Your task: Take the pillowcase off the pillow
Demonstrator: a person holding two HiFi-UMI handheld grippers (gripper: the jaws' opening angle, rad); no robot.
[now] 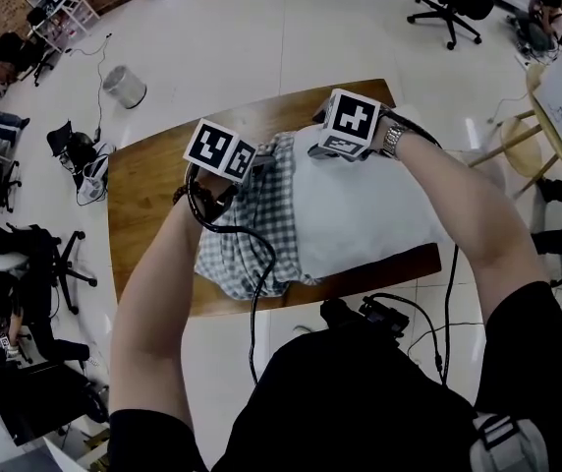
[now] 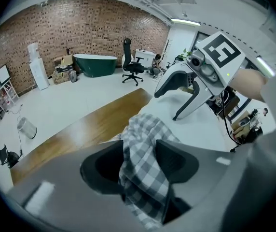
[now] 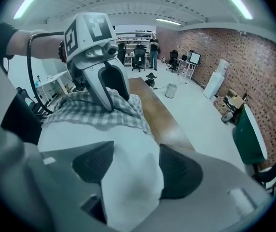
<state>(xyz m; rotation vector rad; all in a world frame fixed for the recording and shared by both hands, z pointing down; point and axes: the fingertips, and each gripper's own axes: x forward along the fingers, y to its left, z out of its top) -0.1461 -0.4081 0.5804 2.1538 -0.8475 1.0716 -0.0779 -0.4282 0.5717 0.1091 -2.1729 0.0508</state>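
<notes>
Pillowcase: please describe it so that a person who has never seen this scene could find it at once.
Start at the wooden table. A pillow lies on it, and the pillowcase is bunched over its left end. It alone is checked; the pillow is plain white.

My left gripper [image 1: 224, 161] is at the far edge of the checked pillowcase [image 1: 261, 234], marker cube uppermost; my right gripper [image 1: 345, 138] is at the far edge of the white pillow [image 1: 379, 214], a watch [image 1: 392, 140] on that wrist; the pillowcase is bunched over the pillow's left end, the rest of it bare; both lie on the wooden table [image 1: 143, 195]; a black cable [image 1: 256, 293] trails from my left gripper back toward me; a bin [image 1: 124, 87] stands on the pale floor beyond the table; an office chair [image 1: 453, 3] stands farther off.
</notes>
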